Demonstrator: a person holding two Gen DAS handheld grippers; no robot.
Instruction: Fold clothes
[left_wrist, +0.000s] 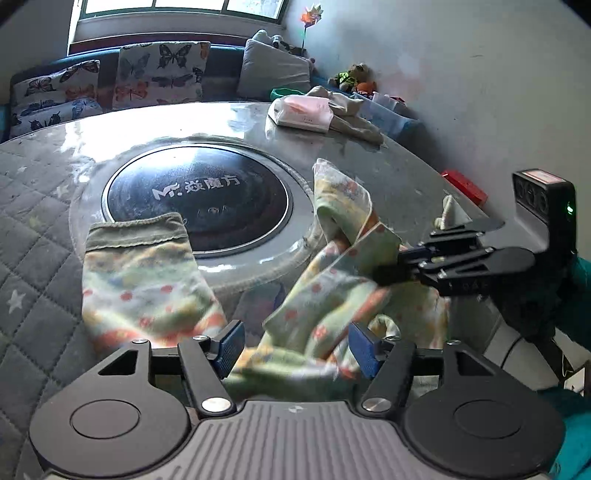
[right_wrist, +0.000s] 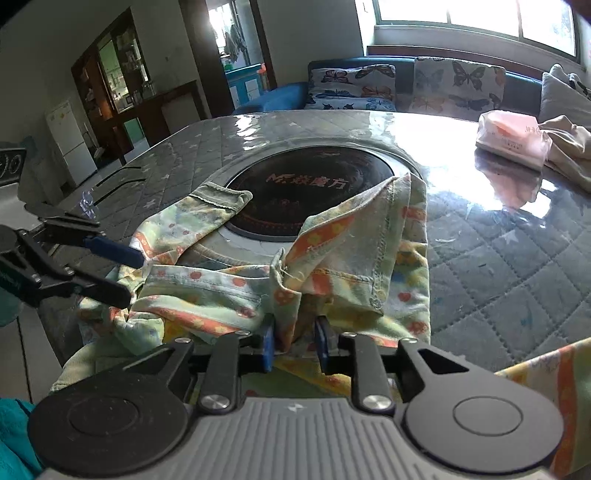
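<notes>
A small pair of green patterned pants (left_wrist: 147, 280) lies crumpled on the table's near edge; it also shows in the right wrist view (right_wrist: 354, 251). One leg with a green cuff (left_wrist: 136, 229) lies flat at the left. My left gripper (left_wrist: 295, 349) is open, its blue pads either side of bunched fabric. My right gripper (right_wrist: 295, 345) is shut on a fold of the pants and lifts it. The right gripper also shows from the side in the left wrist view (left_wrist: 391, 273), and the left gripper shows at the left of the right wrist view (right_wrist: 129, 273).
A round black induction plate (left_wrist: 199, 195) sits in the middle of the quilted, plastic-covered table (left_wrist: 37, 206). A pink tissue pack (left_wrist: 303, 110) and a beige cloth (left_wrist: 354, 118) lie at the far right. Butterfly cushions (left_wrist: 159, 74) line a sofa behind.
</notes>
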